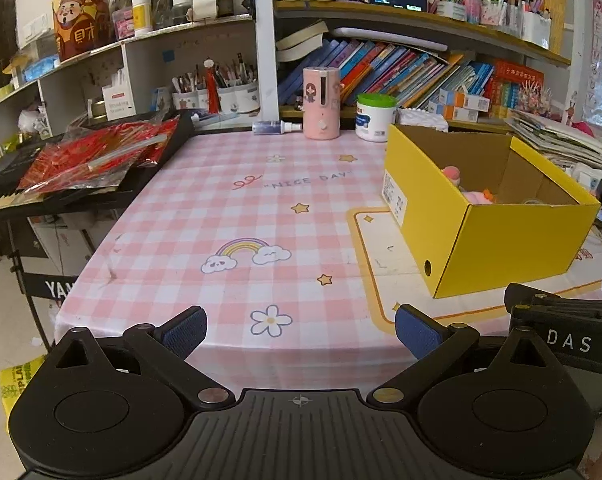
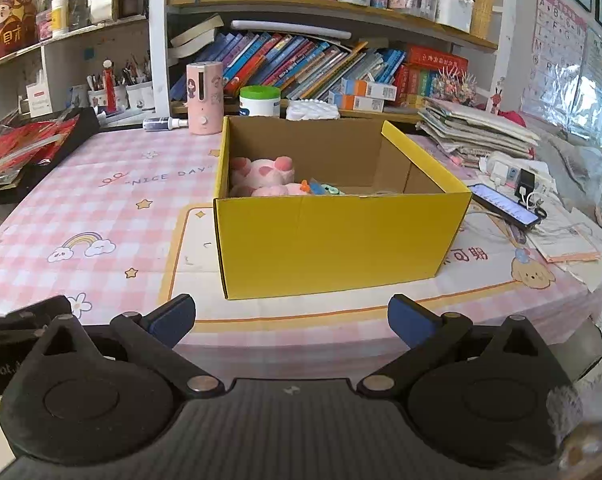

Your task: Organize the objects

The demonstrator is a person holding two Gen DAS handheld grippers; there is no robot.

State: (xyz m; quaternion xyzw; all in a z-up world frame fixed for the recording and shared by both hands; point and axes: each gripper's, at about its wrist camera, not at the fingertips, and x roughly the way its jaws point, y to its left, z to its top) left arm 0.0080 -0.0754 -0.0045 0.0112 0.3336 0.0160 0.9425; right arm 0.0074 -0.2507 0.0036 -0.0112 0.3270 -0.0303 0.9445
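Nearest, both tools hang over the table's front edge, short of the yellow box (image 2: pixel 341 236). The left gripper (image 1: pixel 301 330) has its jaws spread wide with nothing between them, only the pink checked cloth (image 1: pixel 221 216) below. The right gripper (image 2: pixel 291 318) is likewise spread and empty, pointing straight at the box's front wall.

Inside the box, toward its left end, lies a pink plush toy (image 2: pixel 261 174), and just right of it a few small coloured bits that are too hidden to name. The cloth left of the box is bare apart from its printed pattern.

Behind the box, at the table's back edge, stand a pink cylinder (image 2: pixel 205 98), a small spray bottle (image 2: pixel 165 123) lying on its side, and a green-lidded tub (image 2: pixel 260 101). Right of the box lies a phone (image 2: pixel 505 204).

Judging by this, the loose toys are already gathered and the job looks near its end; whether the back-edge items are meant to go in too, I cannot tell.
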